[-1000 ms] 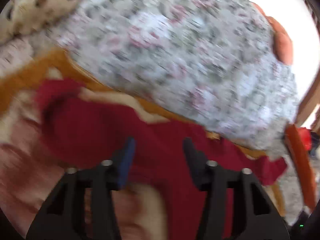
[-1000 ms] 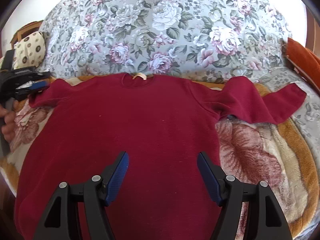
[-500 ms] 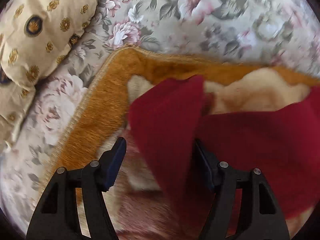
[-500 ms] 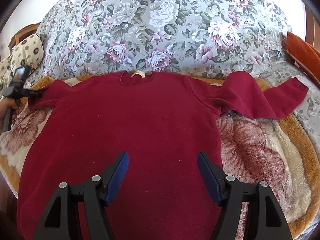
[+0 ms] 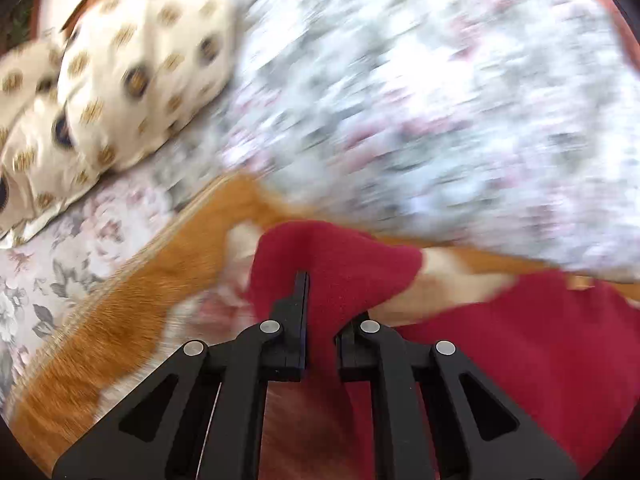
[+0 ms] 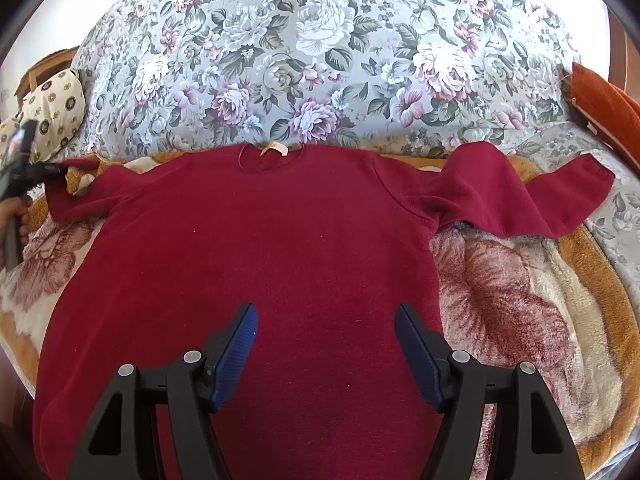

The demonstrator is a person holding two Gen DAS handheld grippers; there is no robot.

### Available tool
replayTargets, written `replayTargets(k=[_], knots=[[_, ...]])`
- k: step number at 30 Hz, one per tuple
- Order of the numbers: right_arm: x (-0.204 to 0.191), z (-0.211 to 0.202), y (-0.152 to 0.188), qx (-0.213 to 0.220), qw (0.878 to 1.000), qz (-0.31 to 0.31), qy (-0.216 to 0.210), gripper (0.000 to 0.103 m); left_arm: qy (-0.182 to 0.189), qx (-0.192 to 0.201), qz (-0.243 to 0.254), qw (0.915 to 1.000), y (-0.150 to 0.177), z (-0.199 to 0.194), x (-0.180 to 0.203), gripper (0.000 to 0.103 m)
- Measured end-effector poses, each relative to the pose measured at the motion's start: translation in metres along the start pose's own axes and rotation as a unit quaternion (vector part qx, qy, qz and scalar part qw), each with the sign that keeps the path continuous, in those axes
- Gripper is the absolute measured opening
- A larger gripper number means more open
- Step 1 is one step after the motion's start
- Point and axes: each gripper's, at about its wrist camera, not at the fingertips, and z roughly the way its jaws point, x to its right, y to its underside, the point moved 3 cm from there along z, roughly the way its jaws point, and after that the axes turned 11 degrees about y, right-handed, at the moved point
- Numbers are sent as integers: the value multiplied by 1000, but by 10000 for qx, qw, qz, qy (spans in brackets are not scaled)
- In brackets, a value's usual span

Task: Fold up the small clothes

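Left gripper [image 5: 316, 300] clamped on the sleeve [image 5: 344, 256], sweater [image 6: 280, 264] body lying off to its right; right gripper [image 6: 326, 344] hangs wide open above it.

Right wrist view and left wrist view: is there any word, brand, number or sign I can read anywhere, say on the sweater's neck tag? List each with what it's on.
No readable text in either view.
Neck tag on the red sweater: a small pale label, too small to show any print.
Patterned pillow: round gold medallions only, no letters.
Floral cover and plush blanket: flower patterns only.
Left wrist view: motion-blurred, nothing legible.
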Motion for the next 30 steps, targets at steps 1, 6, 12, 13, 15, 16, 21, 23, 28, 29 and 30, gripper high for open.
replayTargets(k=[1,6,12,13,15,16,21,23,28,29,30], knots=[[0,-1,0,15,10000,1,23,69,291,129,39,9995,2,-13,19,8],[-3,-3,-1,29,9999,-81,81,69,1821,309,-284,9824,24,-46,116,8],[9,-9,-30,97,9967,361,-720,69,2460,-1505,-366,9568,117,13,211,9],[12,-9,-34,77,9963,435,-739,69,2338,-1490,-147,9607,132,13,220,11],[18,-7,-45,43,9956,565,-741,69,2361,-1284,33,9632,129,-4,227,27],[19,-5,-49,34,9954,586,-764,69,2512,-1363,-66,9583,131,-8,229,38],[0,19,-68,-210,9872,742,-1395,69,2611,-1066,103,9593,140,-12,234,44],[-20,37,-75,-498,9791,747,-1826,69,2526,-1049,186,9617,143,-15,235,44],[-42,84,-68,-1361,9532,1263,-2385,69,2506,-990,230,9628,145,-14,236,44],[-43,90,-65,-1490,9450,1408,-2550,69,2528,-982,205,9623,145,-13,235,44],[-46,93,-64,-1568,9366,1511,-2744,69,2552,-975,183,9618,145,-13,234,44]])
